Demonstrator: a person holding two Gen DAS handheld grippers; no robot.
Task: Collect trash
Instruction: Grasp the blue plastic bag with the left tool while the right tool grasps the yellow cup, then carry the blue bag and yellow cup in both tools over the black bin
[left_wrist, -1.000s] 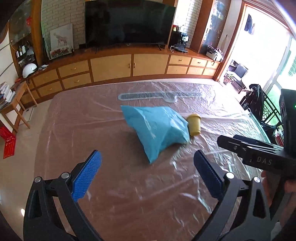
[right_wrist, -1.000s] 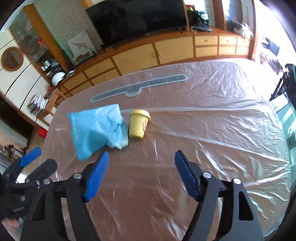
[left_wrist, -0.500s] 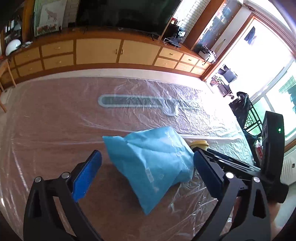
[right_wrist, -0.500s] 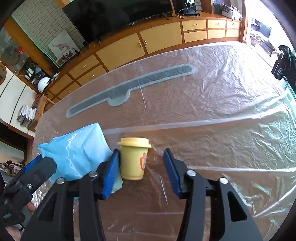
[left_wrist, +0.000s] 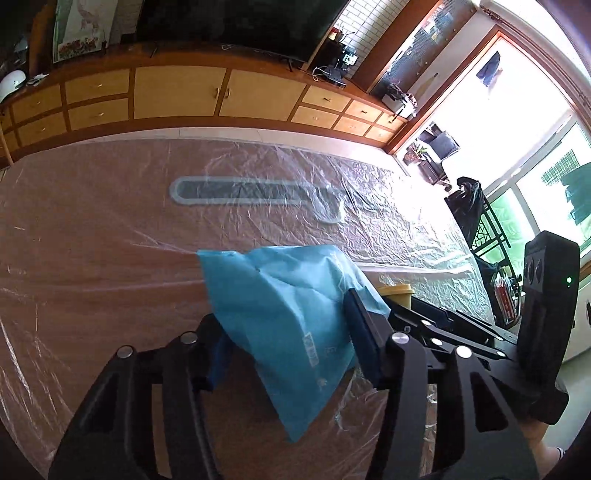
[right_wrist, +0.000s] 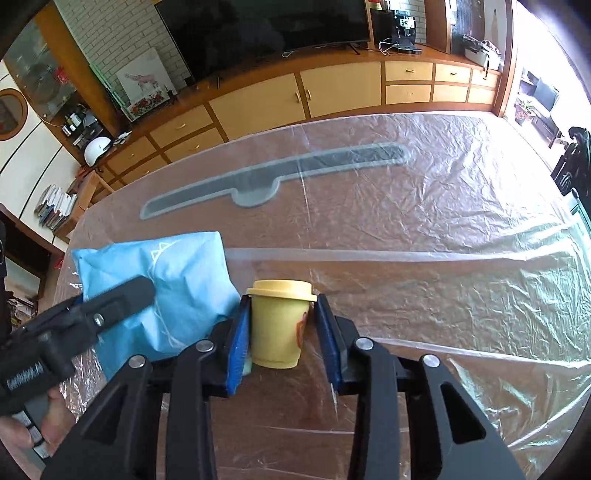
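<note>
Jaws: left clamps blue bag (left_wrist: 295, 314), right pinches yellow cup (right_wrist: 279, 325) | plastic-covered table (right_wrist: 424, 221) | TV cabinet (right_wrist: 332, 88)

Blue bag (left_wrist: 291, 314), yellow cup (right_wrist: 277, 325)

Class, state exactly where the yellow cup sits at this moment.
In the right wrist view the yellow cup stands upright on the plastic-covered table, between the right gripper fingers, just right of the blue bag.

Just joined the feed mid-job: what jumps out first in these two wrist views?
The crumpled light-blue plastic bag lies near the table's front, with the left gripper straddling it. Right beside it stands the small yellow lidded cup, bracketed by the right gripper. Behind both, a long grey inlay strip shows under the clear plastic sheet covering the brown table.
</note>
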